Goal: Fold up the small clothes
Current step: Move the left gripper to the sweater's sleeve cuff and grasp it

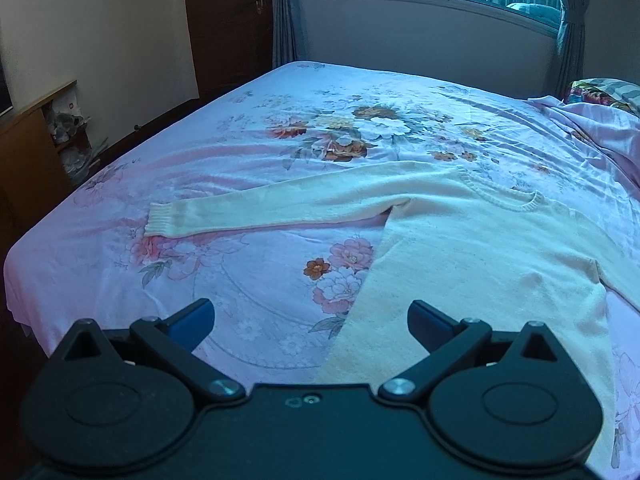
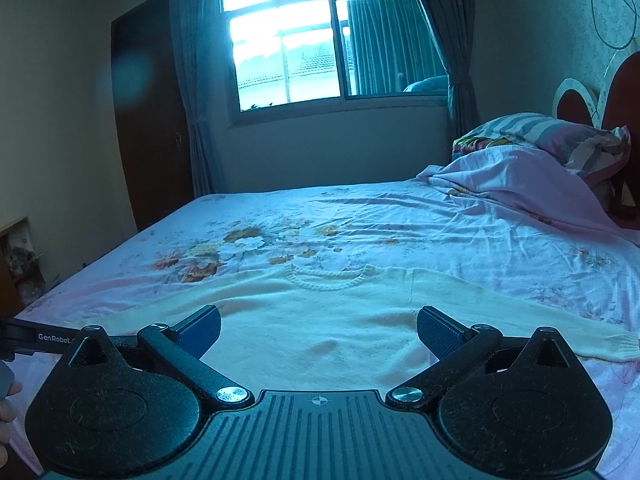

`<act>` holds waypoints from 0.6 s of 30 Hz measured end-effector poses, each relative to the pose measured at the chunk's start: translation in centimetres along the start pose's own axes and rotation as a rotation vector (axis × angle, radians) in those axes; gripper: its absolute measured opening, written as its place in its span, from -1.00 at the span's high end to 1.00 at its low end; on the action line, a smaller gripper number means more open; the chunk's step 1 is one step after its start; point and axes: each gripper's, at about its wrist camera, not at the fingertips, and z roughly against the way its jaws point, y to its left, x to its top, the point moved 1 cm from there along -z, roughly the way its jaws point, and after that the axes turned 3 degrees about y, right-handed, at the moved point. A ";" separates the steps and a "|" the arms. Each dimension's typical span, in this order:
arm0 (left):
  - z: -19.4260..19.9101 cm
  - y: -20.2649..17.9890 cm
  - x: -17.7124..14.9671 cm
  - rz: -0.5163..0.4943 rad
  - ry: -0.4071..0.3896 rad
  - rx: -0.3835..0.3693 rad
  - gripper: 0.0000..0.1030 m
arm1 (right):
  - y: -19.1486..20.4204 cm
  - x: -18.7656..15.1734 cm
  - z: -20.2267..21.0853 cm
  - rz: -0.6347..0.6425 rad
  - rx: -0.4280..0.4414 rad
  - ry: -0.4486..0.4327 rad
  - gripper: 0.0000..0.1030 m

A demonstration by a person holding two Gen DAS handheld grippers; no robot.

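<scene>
Left gripper [image 1: 311, 322] wide open, holding nothing — same for right gripper [image 2: 319, 330]. Cream sweater [image 1: 460, 240] lies flat on the floral bed [image 1: 280, 128], sleeves spread out, neckline toward the window [image 2: 288, 40].

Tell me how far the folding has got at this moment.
Done: the cream sweater lies spread flat on the floral bedsheet, front up, both sleeves stretched out sideways. In hand: nothing; the left gripper and right gripper are both open above it. Left: every fold, since no sleeve or hem is turned in yet.
</scene>
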 end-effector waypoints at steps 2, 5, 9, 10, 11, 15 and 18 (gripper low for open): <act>-0.7 0.3 0.3 0.010 0.007 0.002 -0.97 | 0.3 0.1 -1.0 0.005 0.006 0.013 -1.00; -1.9 0.8 0.8 0.019 0.023 -0.004 -0.97 | 0.9 0.1 -2.1 0.004 0.024 0.028 -1.00; -3.6 1.5 1.3 0.026 0.048 -0.005 -0.97 | 1.8 0.4 -3.6 0.020 0.036 0.034 -1.00; -4.0 1.7 1.4 0.029 0.055 -0.012 -0.97 | 1.9 0.5 -4.0 0.020 0.039 0.038 -1.00; -4.5 1.8 1.5 0.027 0.064 -0.019 -0.97 | 2.1 0.5 -4.4 0.020 0.043 0.042 -1.00; -6.2 2.4 1.9 0.033 0.078 0.014 -0.97 | 3.0 0.6 -6.1 0.029 0.059 0.055 -1.00; -7.6 2.7 2.4 0.030 0.091 0.033 -0.97 | 3.6 0.7 -7.6 0.048 0.064 0.067 -1.00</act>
